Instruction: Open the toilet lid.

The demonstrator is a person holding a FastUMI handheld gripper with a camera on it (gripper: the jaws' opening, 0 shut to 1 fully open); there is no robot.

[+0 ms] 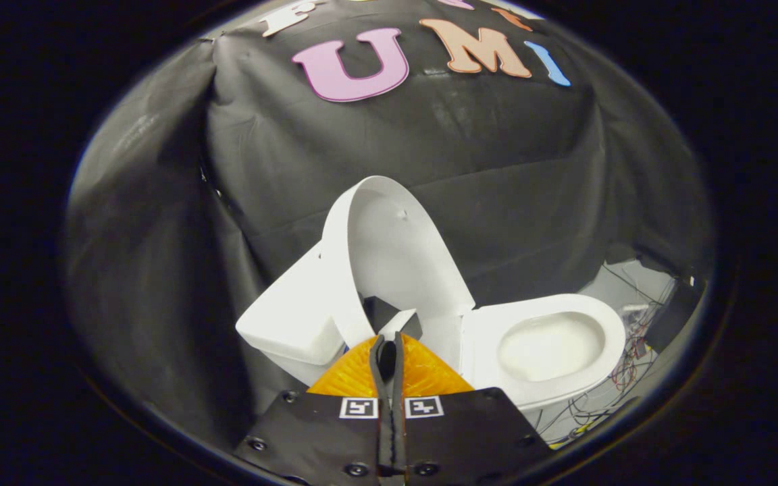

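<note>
A white toilet stands against the black cloth wall. Its lid (399, 250) is raised, standing nearly upright and leaning back toward the tank (288, 320). The seat (602, 361) lies flat around the open bowl (548, 347). My gripper (389, 341) sits just in front of the lid's lower end near the hinge, with its orange fingers (423, 371) pressed together and nothing between them. The fingertips are close to the lid's base; I cannot tell if they touch it.
Loose red and dark wires (632, 358) lie on the pale floor beyond the bowl. A dark box (672, 314) stands near them. Black cloth (159, 270) hangs close around the tank.
</note>
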